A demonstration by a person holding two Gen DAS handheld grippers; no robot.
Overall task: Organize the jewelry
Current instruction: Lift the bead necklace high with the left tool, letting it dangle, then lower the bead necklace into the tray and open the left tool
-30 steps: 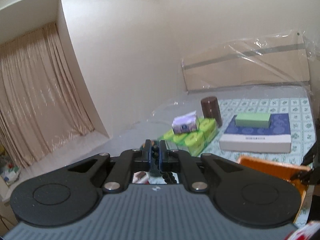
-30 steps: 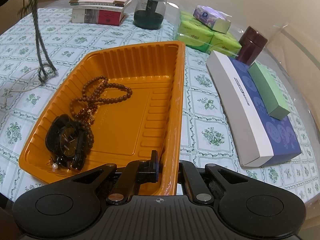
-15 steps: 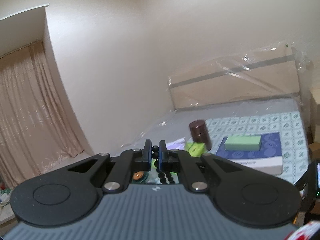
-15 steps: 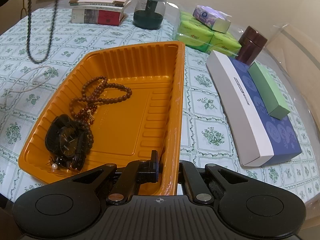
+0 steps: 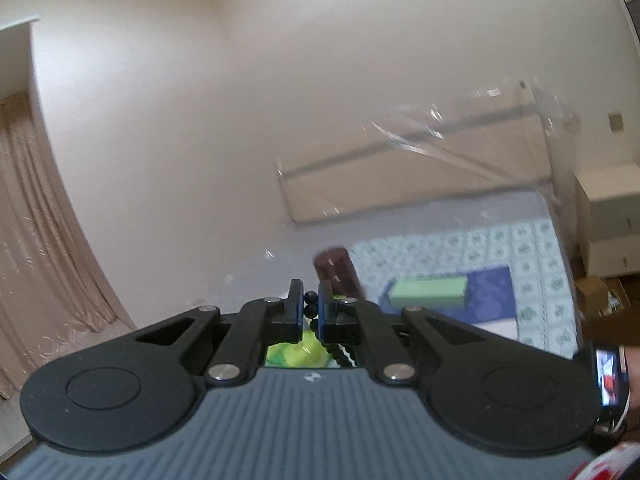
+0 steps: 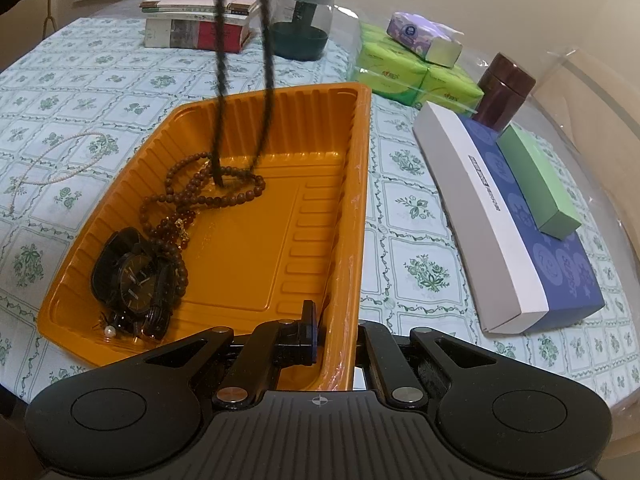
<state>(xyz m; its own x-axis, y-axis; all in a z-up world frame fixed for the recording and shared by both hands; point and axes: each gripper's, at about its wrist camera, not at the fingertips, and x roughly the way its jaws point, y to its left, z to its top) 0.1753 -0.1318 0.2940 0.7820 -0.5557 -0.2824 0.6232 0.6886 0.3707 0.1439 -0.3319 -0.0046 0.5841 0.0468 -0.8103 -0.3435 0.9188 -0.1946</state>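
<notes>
Only the right wrist view shows the table's left side: a pale thin chain (image 6: pixel 52 156) on the patterned cloth at mid left, and a stack of books (image 6: pixel 198 28) at upper left. Lower left of centre, the orange tray (image 6: pixel 256 264) holds a black watch (image 6: pixel 134 276) and brown beads (image 6: pixel 200 196). A black bead necklace (image 6: pixel 266 76) hangs from the top edge, its loop low over the tray. The right gripper (image 6: pixel 334 330) is clamped on the tray's near right wall. Only the left wrist view shows the left gripper (image 5: pixel 309 307), bottom centre, pinched tight on that necklace's black beads; the tray is hidden there. To the right, both views show the brown jar (image 5: pixel 338 270) and green box (image 5: pixel 428 292).
</notes>
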